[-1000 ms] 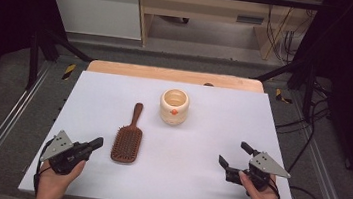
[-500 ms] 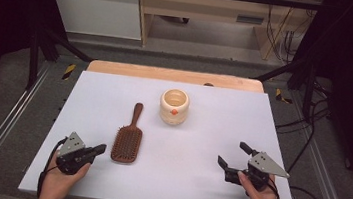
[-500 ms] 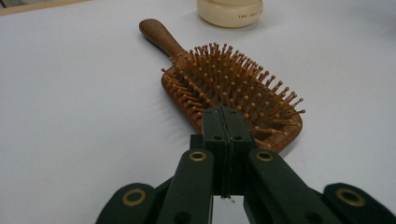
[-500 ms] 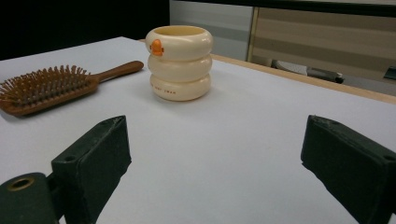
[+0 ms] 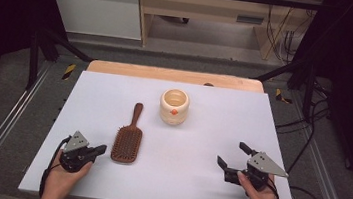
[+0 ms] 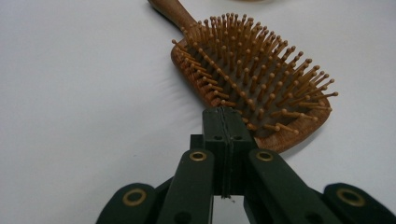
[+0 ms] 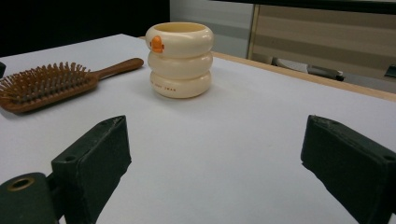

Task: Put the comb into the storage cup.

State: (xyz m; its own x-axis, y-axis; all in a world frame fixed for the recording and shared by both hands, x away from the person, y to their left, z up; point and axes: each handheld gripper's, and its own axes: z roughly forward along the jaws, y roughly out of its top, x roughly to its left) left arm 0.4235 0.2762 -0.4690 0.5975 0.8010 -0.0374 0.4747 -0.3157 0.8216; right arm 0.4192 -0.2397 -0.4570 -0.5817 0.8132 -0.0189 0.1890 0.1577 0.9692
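Note:
A wooden paddle hairbrush [image 5: 127, 140] lies bristles up on the white table, handle pointing away from me; it also shows close up in the left gripper view [image 6: 254, 79] and far left in the right gripper view [image 7: 51, 84]. A cream ribbed cup [image 5: 174, 106] with an orange mark stands upright behind it, seen too as the cup [image 7: 180, 58]. My left gripper [image 5: 101, 149] is shut and empty, its tip [image 6: 226, 122] just short of the brush head's near edge. My right gripper [image 5: 232, 155] sits at the front right, jaws wide open, nothing between them [image 7: 212, 158].
The white table top [image 5: 221, 135] has a wooden strip [image 5: 174, 75] along its far edge. Metal frame rails [image 5: 0, 129] run along both sides. Cables [image 5: 312, 125] lie on the floor at the right.
My left gripper has closed its jaws and shifted right toward the brush head. The right gripper, brush and cup have stayed put.

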